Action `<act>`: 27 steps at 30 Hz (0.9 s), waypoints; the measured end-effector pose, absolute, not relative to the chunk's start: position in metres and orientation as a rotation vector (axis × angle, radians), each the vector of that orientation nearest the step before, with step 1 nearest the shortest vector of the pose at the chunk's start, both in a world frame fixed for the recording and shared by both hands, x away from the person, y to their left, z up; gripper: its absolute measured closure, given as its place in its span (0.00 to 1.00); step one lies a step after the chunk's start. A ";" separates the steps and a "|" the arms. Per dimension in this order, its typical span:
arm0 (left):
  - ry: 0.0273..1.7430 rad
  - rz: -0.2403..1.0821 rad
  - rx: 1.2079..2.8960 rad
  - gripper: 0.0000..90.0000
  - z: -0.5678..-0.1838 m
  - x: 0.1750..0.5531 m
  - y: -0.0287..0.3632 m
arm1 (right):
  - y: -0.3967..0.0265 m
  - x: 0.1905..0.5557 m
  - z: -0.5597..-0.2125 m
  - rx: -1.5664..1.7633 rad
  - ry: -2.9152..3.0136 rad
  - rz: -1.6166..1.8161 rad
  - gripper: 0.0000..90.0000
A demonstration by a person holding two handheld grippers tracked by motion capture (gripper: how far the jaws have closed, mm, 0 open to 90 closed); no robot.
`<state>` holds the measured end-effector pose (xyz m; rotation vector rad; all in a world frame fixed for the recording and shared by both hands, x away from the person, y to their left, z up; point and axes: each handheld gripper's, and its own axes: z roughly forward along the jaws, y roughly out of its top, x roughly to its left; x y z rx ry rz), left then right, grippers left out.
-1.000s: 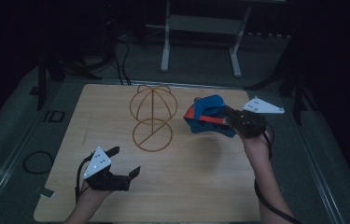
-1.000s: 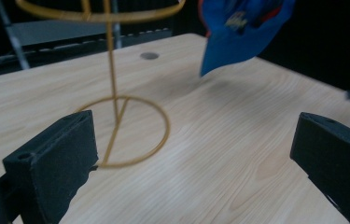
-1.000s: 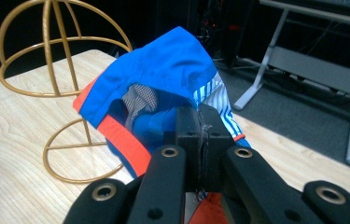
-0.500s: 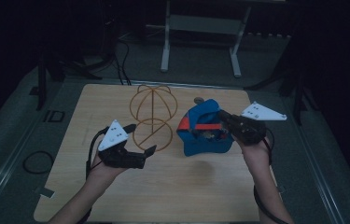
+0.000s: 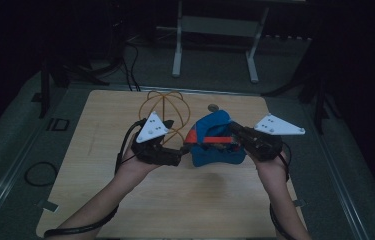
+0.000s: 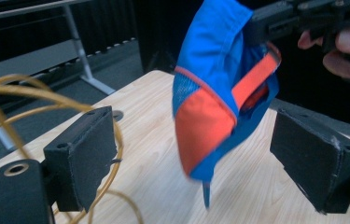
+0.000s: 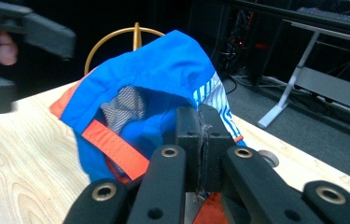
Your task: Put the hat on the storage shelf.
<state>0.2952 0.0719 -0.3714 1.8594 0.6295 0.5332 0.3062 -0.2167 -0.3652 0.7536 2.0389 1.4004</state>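
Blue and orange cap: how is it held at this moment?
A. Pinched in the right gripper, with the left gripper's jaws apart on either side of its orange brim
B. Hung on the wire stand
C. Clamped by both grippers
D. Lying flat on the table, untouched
A. The right gripper is shut on the cap fabric, while the left gripper has its pads clear of the brim.

Right tool gripping blue cap, left tool alongside, jaws closing
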 end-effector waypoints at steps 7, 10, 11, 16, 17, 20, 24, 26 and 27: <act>0.587 0.512 1.934 0.22 -0.362 0.312 0.042 | -0.209 0.303 -0.366 0.735 2.046 1.413 0.99; 0.581 0.507 1.961 0.25 -0.360 0.317 0.033 | -0.207 0.303 -0.365 0.731 2.049 1.413 0.99; 0.576 0.498 1.967 0.27 -0.360 0.318 0.030 | -0.206 0.302 -0.365 0.730 2.047 1.408 0.99; 0.568 0.455 2.020 0.36 -0.359 0.328 0.022 | -0.203 0.301 -0.364 0.720 2.053 1.410 0.99; 0.571 0.446 2.021 0.37 -0.359 0.329 0.021 | -0.202 0.301 -0.363 0.719 2.055 1.415 0.99; 0.572 0.450 2.049 0.44 -0.359 0.331 0.018 | -0.200 0.299 -0.362 0.708 2.054 1.414 0.99; 0.576 0.420 2.068 0.58 -0.360 0.333 0.018 | -0.198 0.296 -0.362 0.700 2.063 1.419 0.99; 0.568 0.415 2.087 0.66 -0.360 0.334 0.018 | -0.197 0.295 -0.362 0.695 2.067 1.417 0.99; 0.564 0.412 2.096 0.69 -0.360 0.334 0.017 | -0.197 0.294 -0.363 0.695 2.070 1.417 0.99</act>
